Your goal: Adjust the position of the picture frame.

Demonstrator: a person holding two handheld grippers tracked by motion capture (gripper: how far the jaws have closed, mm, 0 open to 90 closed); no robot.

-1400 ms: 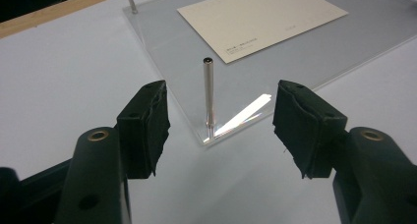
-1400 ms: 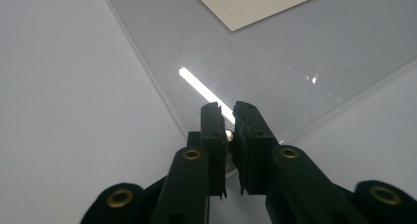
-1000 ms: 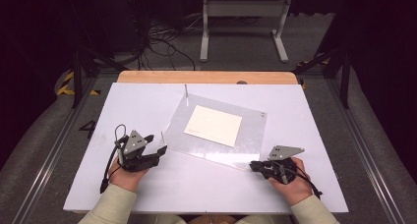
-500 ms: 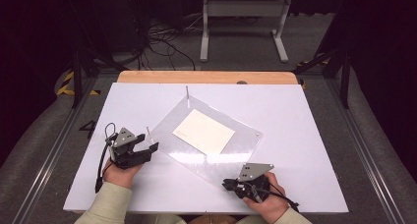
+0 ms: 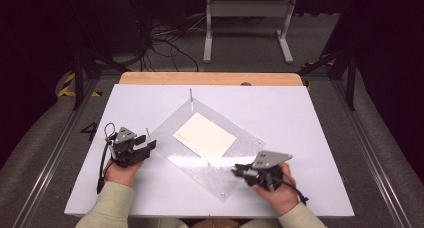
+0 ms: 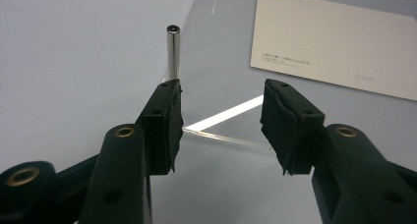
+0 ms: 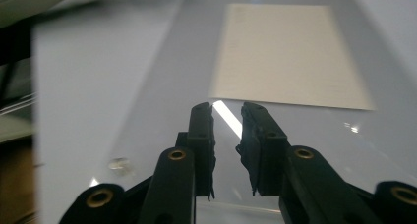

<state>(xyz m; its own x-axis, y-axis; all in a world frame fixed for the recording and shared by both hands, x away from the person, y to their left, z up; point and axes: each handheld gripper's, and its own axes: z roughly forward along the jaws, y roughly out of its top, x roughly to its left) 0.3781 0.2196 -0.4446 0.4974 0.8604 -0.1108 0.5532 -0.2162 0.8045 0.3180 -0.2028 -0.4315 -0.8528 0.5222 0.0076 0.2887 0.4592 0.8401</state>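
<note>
A clear acrylic sheet (image 5: 200, 164) lies turned at an angle on the white table (image 5: 310, 123), with a cream card (image 5: 205, 134) at its middle. My left gripper (image 5: 150, 149) is at the sheet's left corner, beside a thin metal post (image 5: 148, 132). Its jaws have just been closing but stand open, with the sheet's corner (image 6: 221, 130) between them and the post (image 6: 173, 52) just beyond the left jaw. My right gripper (image 5: 235, 169) is over the sheet's near right edge. Its jaws have just been opening to a narrow gap (image 7: 226, 108) above the sheet (image 7: 162, 86), with the card (image 7: 287, 57) ahead.
A second metal post (image 5: 190, 94) stands at the sheet's far corner, and a small round fitting (image 7: 119, 163) sits near its near corner. A wooden strip (image 5: 210, 78) runs along the table's far edge. Cables (image 5: 160, 43) and a stand's legs (image 5: 247, 33) lie on the floor beyond.
The sheet has turned, its near edge swinging left along with the right gripper. The right gripper's jaws have parted slightly. The left gripper shifted a little left.
</note>
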